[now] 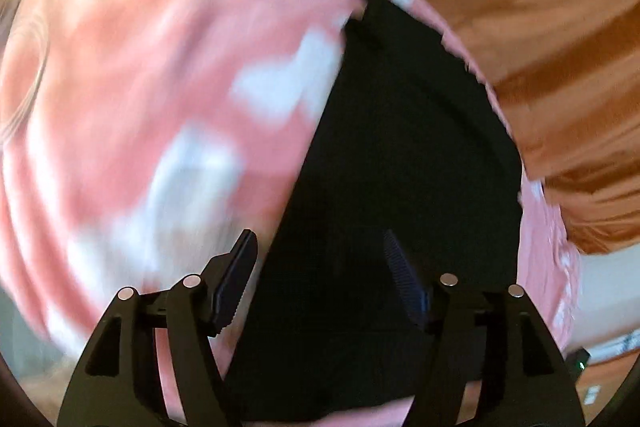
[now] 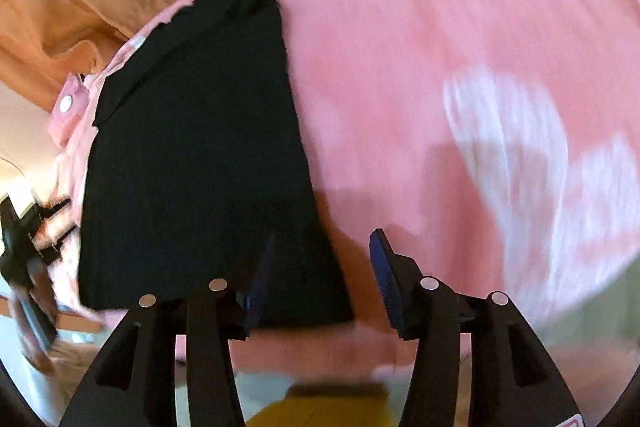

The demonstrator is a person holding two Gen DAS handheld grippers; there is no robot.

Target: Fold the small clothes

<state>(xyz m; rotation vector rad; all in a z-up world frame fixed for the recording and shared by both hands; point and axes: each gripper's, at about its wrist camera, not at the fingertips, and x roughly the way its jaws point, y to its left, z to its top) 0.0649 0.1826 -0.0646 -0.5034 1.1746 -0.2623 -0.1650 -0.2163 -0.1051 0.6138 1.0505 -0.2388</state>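
Black knit cloth panel (image 1: 400,155) on pink heart-print fabric (image 1: 140,87), long axis running ahead; left claw (image 1: 320,259) and right claw (image 2: 324,259) both released, empty, right one over its edge.

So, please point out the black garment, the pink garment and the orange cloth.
black garment (image 2: 192,155), right wrist view, middle of the dark fabric.
pink garment (image 2: 380,87), right wrist view, plain pink area.
orange cloth (image 1: 540,27), left wrist view, a fold behind the garments.

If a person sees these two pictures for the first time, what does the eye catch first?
The big pink garment with white patches fills most of both views. A black cloth lies on it, and orange fabric lies behind. Both the left gripper and the right gripper are open above the black cloth.
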